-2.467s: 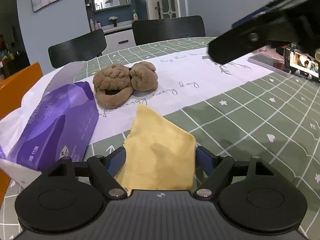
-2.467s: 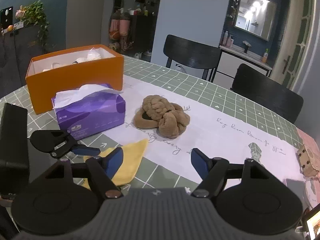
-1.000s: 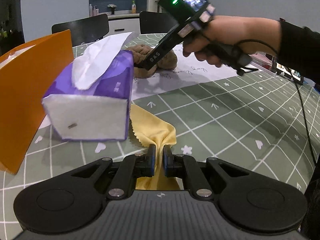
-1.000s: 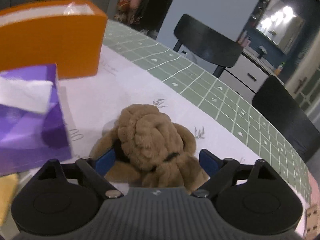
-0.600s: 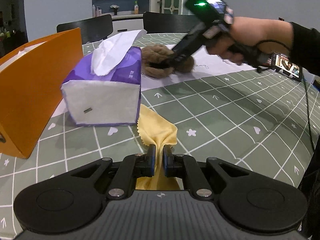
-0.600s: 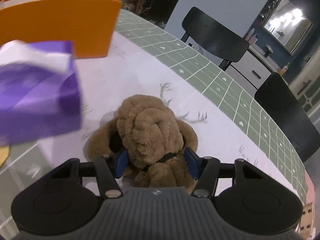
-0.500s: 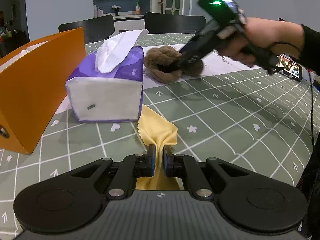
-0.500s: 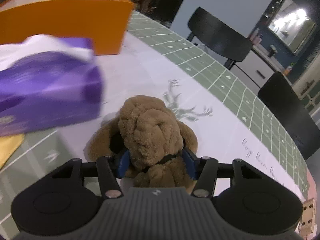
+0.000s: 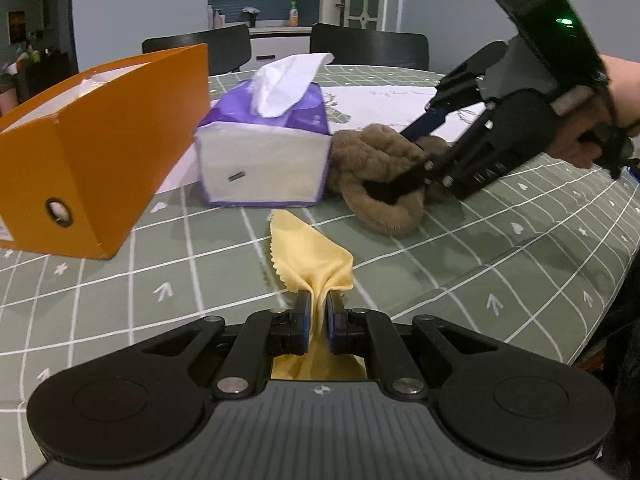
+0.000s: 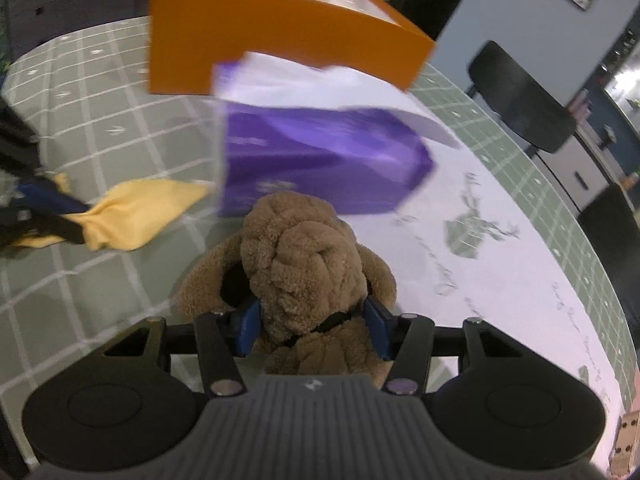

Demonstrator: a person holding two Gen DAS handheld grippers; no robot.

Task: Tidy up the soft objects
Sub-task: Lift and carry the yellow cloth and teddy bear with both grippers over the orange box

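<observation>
A yellow cloth point(image 9: 308, 252) trails over the green checked tablecloth, one end pinched in my left gripper point(image 9: 317, 300), which is shut on it. The brown plush toy point(image 10: 304, 252) sits between the blue pads of my right gripper point(image 10: 312, 316); the jaws are closing and the pads press into its sides. In the left wrist view the right gripper point(image 9: 400, 156), held by a hand, grips the plush toy point(image 9: 372, 160) right beside the tissue pack. In the right wrist view the yellow cloth point(image 10: 132, 216) and left gripper point(image 10: 60, 216) show at far left.
A purple tissue pack point(image 9: 260, 160) stands mid-table, blurred in the right wrist view point(image 10: 320, 164). An open orange box point(image 9: 92, 148) lies to its left, also seen behind the pack point(image 10: 256, 28). Black chairs stand beyond the round table's far edge.
My right gripper closed on the plush toy and carried it across the table to beside the tissue pack. The left gripper drew back, keeping the cloth pinched.
</observation>
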